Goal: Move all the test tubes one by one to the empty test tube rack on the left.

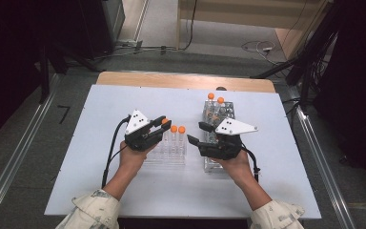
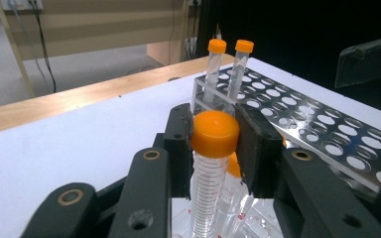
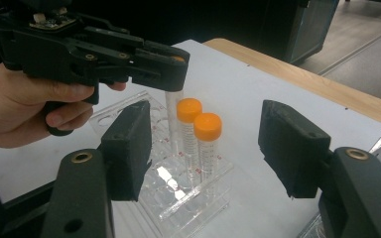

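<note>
My left gripper [image 2: 214, 134] is shut on the orange cap of a clear graduated tube [image 2: 208, 183], which stands upright in a clear rack [image 1: 169, 155]. In the high view the same gripper [image 1: 161, 125] sits at the rack's left end, beside two more orange-capped tubes [image 1: 177, 130]. My right gripper [image 1: 199, 134] hovers open just right of that rack, with nothing between its jaws. Its own view has these two tubes [image 3: 198, 121] beyond the jaws and the left gripper [image 3: 173, 62] holding the third tube [image 3: 172, 114].
A perforated rack [image 1: 218, 114] stands right of centre with two orange-capped tubes [image 1: 216, 98] at its far end, and my right hand is over its near end. The white board [image 1: 124, 105] has a wooden strip along its far edge.
</note>
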Motion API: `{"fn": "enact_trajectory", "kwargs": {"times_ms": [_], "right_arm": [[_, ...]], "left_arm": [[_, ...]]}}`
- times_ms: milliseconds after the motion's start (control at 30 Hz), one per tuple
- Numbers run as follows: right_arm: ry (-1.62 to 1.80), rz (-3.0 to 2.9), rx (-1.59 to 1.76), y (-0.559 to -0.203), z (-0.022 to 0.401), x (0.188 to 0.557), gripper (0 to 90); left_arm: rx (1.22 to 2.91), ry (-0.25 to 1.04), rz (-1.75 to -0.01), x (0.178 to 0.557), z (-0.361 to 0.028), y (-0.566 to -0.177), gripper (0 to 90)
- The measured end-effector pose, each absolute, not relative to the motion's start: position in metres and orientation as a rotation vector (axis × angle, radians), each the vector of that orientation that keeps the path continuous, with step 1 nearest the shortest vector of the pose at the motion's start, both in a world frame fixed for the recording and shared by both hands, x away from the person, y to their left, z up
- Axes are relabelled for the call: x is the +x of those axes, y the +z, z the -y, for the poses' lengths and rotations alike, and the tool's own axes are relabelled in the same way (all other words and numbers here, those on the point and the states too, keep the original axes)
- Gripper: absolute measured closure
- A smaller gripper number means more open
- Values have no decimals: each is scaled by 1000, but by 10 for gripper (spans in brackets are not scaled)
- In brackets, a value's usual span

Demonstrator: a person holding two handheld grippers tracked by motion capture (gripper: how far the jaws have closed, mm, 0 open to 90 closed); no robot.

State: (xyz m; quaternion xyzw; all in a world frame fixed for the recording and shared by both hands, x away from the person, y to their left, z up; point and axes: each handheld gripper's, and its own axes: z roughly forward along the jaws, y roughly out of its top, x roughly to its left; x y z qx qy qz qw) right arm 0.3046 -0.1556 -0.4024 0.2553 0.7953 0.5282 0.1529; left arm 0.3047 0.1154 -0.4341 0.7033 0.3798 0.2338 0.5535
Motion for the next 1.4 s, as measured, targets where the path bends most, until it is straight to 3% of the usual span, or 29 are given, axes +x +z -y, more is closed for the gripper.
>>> {"fn": "enact_trajectory", "kwargs": {"times_ms": [300,500,733,1033,1400], "right_arm": [[1514,-2280,739,-403,156,305,363],[1509,-2257,766,-403,161,309,349],[1474,-2177,856,-402,176,322,324],[1379,-2018,1012,-412,204,354,333],[1397,-1958,1025,-432,221,390,423]], "left_arm": [[1640,535,-906,304,-116,-434,596],[1594,480,-930,305,-121,-431,418],[1552,504,-987,304,-127,-428,270],[1543,522,-1009,302,-132,-428,248],[1538,520,-1009,302,-131,-428,250]]}}
